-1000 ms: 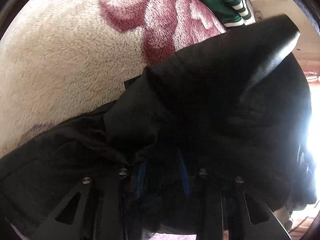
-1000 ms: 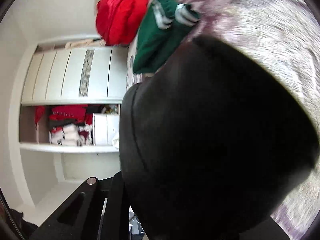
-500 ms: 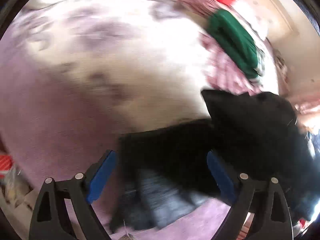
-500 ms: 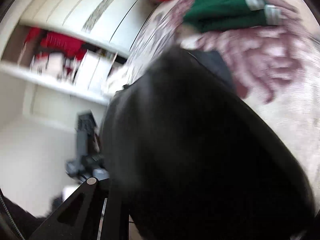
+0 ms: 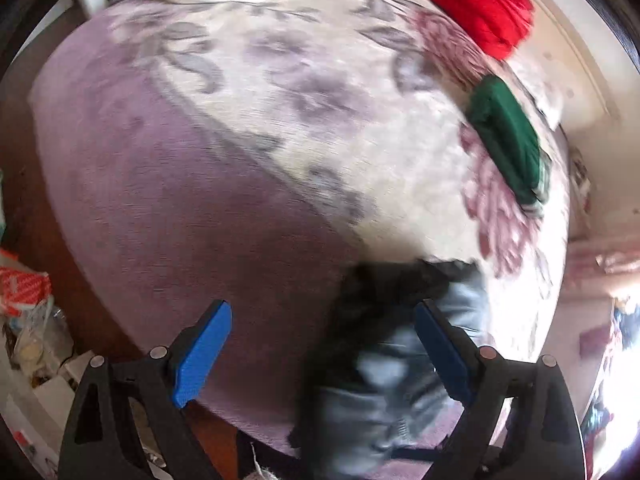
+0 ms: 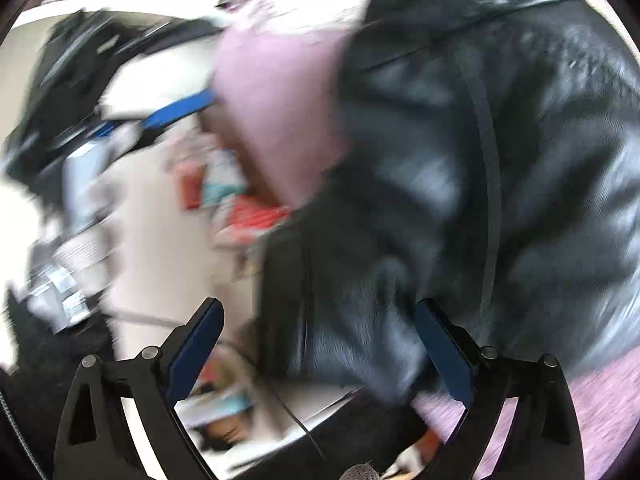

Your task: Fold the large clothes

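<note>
The black jacket sits in the lower middle of the left wrist view, a crumpled, shiny dark bundle at the near edge of the bed, partly hanging over that edge as far as the blur allows. In the right wrist view the same jacket fills the right half of the frame, its leather-like surface creased, with a seam running down the middle and a dark trim line near the top.

The left gripper is spread wide, its blue pads clear of the fabric: one finger stands over the mauve border of the bedspread, the other overlaps the jacket's right side in the picture, though contact cannot be confirmed. The right gripper is likewise released, with the jacket's lower hem showing between its fingers but nothing pinched.

Judging by how it lies, the jacket is bunched rather than flat or squared, so the folding looks barely started or in need of a fresh layout; spreading it on the bed and taking new hold of sleeves or hem appears to remain.

The bedspread, cream with purple flowers and a mauve border, takes up most of the left view. At the upper right lie a red garment and, below it, a folded green garment. The left half of the right view shows blurred room clutter, too smeared to identify.
</note>
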### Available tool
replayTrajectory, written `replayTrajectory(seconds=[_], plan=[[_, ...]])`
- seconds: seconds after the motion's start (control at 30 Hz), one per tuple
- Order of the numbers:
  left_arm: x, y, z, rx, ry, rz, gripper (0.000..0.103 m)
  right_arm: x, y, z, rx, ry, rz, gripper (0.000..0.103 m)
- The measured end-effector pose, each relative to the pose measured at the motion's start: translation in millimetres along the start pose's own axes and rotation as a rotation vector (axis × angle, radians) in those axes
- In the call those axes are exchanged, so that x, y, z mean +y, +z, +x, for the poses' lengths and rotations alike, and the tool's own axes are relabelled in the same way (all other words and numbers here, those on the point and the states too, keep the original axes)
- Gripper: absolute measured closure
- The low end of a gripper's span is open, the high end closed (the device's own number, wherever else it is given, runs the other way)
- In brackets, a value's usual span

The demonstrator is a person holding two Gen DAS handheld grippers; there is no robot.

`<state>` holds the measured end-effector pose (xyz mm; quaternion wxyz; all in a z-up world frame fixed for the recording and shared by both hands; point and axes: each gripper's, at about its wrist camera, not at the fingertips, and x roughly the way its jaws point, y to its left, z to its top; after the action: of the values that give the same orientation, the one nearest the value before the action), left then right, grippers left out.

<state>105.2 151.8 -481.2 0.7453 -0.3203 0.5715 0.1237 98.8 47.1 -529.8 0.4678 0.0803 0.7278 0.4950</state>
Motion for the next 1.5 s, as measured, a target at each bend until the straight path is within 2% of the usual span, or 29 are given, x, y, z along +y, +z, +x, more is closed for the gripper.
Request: replayTrajectory(seconds=[0.07, 0.13, 0.2, 0.23, 0.27, 0.3, 0.33, 0.37, 0.4, 0.43, 0.5, 0.57, 0.67, 0.73, 0.77, 0.87, 0.97, 1.03, 1.13, 1.17, 1.23, 1.27, 1.33, 1.43, 1.5], plan=[[-20.2, -2.0, 12.4, 0.021, -0.025, 0.032, 0.010, -8.7, -6.2, -25.4, -0.019, 0.034, 0.050, 0.006], [-39.8, -8.7, 34.9, 0.049, -0.027, 0.075, 0.010, -37.7, -5.8, -57.3, -0.068, 0.021, 0.131, 0.005], [-50.6, -20.2, 68.5, 0.091, 0.039, 0.121, 0.010, -67.7, 3.1, -83.0, -0.114, -0.038, 0.184, 0.005], [-50.9, -28.6, 93.6, 0.136, 0.092, 0.139, 0.010, -89.3, 7.4, -96.7, -0.139, -0.094, 0.207, 0.005], [-43.2, -41.7, 123.8, 0.215, 0.152, 0.136, 0.010, -115.3, 15.4, -109.1, -0.159, -0.141, 0.231, 0.005], [-34.8, -50.4, 139.6, 0.258, 0.157, 0.113, 0.006, -139.9, 23.9, -115.5, -0.161, -0.152, 0.253, 0.005], [-16.2, -62.9, 155.3, 0.294, 0.122, 0.044, 0.000, -158.6, 32.5, -116.9, -0.146, -0.141, 0.267, 0.005], [0.1, -70.0, 160.4, 0.298, 0.077, -0.029, 0.000, -182.6, 46.2, -114.7, -0.111, -0.102, 0.274, 0.006], [19.7, -76.8, 162.2, 0.300, 0.002, -0.119, 0.000, -200.5, 60.1, -108.2, -0.063, -0.065, 0.263, 0.006], [29.1, -79.3, 160.9, 0.296, -0.029, -0.155, 0.000, -211.4, 71.4, -99.5, -0.015, -0.023, 0.240, 0.006], [33.4, -78.9, 155.1, 0.281, -0.057, -0.157, 0.000, -220.7, 82.5, -79.7, 0.066, 0.047, 0.201, 0.006], [31.9, -76.3, 152.8, 0.278, -0.055, -0.151, 0.000, -222.3, 99.7, -49.4, 0.150, 0.168, 0.136, 0.006], [27.3, -67.7, 149.9, 0.279, -0.013, -0.113, 0.000, -201.6, 109.0, -19.2, 0.163, 0.174, 0.036, 0.005], [25.3, -58.9, 141.7, 0.257, 0.018, -0.093, 0.000, -190.5, 116.7, -6.6, 0.094, 0.139, 0.033, 0.007], [24.4, -53.4, 135.0, 0.240, 0.039, -0.083, 0.000, -188.1, 114.8, -9.4, 0.047, 0.133, 0.051, 0.019], [23.2, -34.6, 102.5, 0.157, 0.071, -0.086, 0.000, -187.6, 97.9, -28.0, -0.103, 0.154, 0.207, 0.041], [18.0, -15.4, 64.7, 0.068, 0.113, -0.077, 0.000, -197.1, 73.6, -57.5, -0.263, 0.209, 0.344, 0.045], [11.7, -8.1, 45.2, 0.021, 0.133, -0.062, 0.000, -212.4, 39.6, -83.3, -0.434, 0.316, 0.487, 0.047], [-3.2, -5.0, 34.4, -0.023, 0.142, -0.043, 0.000, -236.6, -6.2, -104.3, -0.636, 0.384, 0.630, 0.046], [-10.7, -5.6, 38.3, -0.014, 0.143, -0.032, 0.000, -250.2, -22.1, -108.8, -0.661, 0.349, 0.692, 0.036], [-17.6, -13.9, 55.8, 0.014, 0.130, -0.015, 0.000, -269.4, -40.4, -111.4, -0.585, 0.245, 0.803, 0.017], [-26.7, -20.1, 66.4, 0.038, 0.120, -0.011, 0.000, -276.6, -52.6, -113.8, -0.543, 0.208, 0.827, 0.017], [-44.8, -28.9, 80.4, 0.068, 0.084, -0.018, 0.000, -279.6, -73.3, -129.1, -0.538, 0.172, 0.825, 0.017], [-59.9, -36.1, 105.3, 0.098, 0.042, -0.070, 0.001, -275.0, -107.1, -195.2, -0.591, -0.032, 0.786, 0.017], [-59.3, -37.6, 117.1, 0.103, 0.008, -0.144, 0.002, -283.0, -102.3, -240.1, -0.623, -0.021, 0.742, 0.017]])
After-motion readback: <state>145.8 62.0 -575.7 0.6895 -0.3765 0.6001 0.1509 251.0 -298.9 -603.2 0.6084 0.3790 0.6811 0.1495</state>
